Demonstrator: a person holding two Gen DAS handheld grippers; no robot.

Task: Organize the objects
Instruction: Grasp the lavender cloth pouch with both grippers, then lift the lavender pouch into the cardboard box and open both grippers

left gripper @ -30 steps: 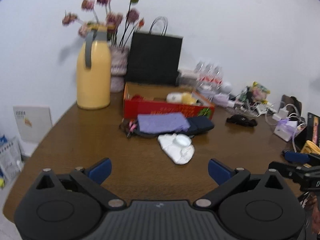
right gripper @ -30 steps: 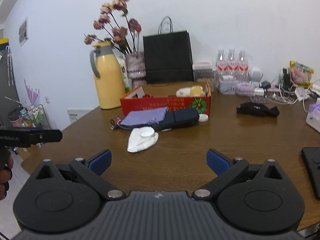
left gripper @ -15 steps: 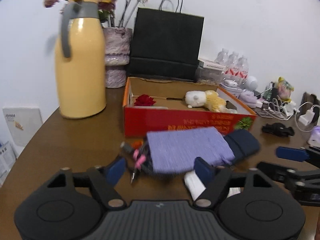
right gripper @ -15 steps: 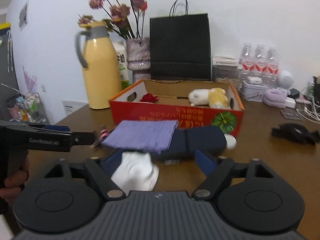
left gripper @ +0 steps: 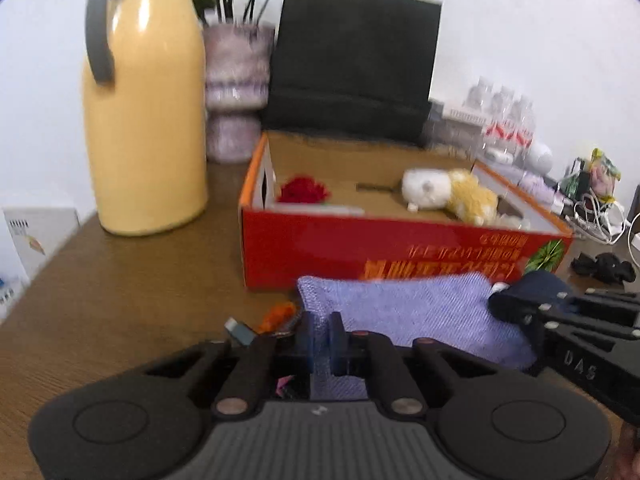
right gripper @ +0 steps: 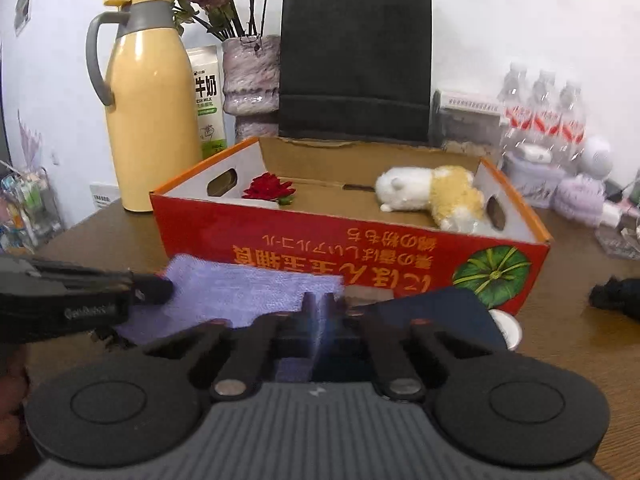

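Nearest in each wrist view is a claw closed on the lilac cloth. The left claw has its blue pads pinched on the cloth's near left edge, fabric showing between them. The right claw is clamped at the cloth's right end, where the lilac fabric meets the dark navy pouch lying under it; whether the pads catch the pouch as well I cannot tell.

The cloth lies flat on the brown worktop, just in front of the red cardboard box. A small orange item sits at the cloth's left corner, and a white round cap lies at the pouch's far end.

The box is open-topped. Inside it are a red fabric rose at the left end and a white and yellow plush toy at the right.

Behind the box stand a yellow thermos jug, a milk carton, a vase of dried flowers, a black paper bag and a pack of water bottles.
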